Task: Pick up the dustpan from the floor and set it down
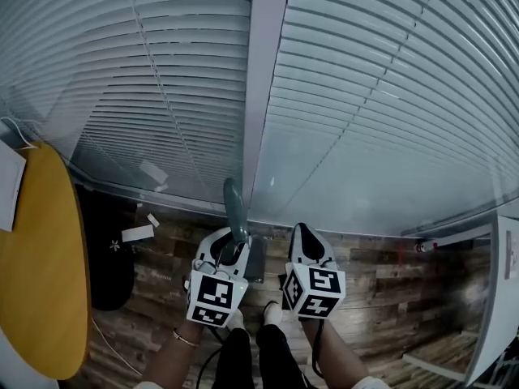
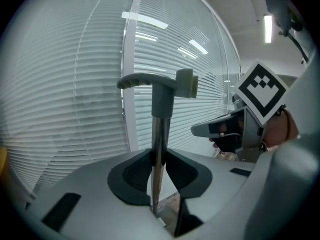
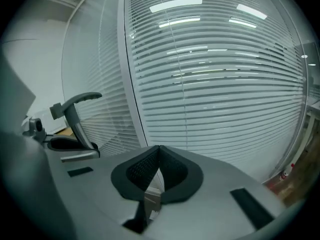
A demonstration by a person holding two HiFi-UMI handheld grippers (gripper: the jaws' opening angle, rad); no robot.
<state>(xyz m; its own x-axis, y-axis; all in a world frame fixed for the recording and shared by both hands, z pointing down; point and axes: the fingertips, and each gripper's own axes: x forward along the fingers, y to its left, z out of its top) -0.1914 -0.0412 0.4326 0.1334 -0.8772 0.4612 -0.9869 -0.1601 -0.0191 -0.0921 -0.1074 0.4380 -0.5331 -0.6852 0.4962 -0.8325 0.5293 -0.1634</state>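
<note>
The dustpan has a long metal pole (image 2: 159, 144) with a grey curved grip (image 2: 155, 81) on top. My left gripper (image 1: 233, 245) is shut on the pole, whose pads press on it from both sides. In the head view the grey grip (image 1: 235, 209) rises in front of the left gripper, and the dark pan (image 1: 256, 259) shows just beyond it over the wooden floor. Whether the pan touches the floor I cannot tell. My right gripper (image 1: 304, 235) is beside it on the right, shut with nothing between its pads (image 3: 150, 166). The right gripper view shows the dustpan grip (image 3: 75, 109) at the left.
A glass wall with white blinds and a white post (image 1: 263, 96) stands right ahead. A yellow round table (image 1: 40, 258) is at the left with a black object (image 1: 109, 258) beneath it and white scraps (image 1: 138, 233) on the floor. A white cabinet (image 1: 499, 298) stands at the right.
</note>
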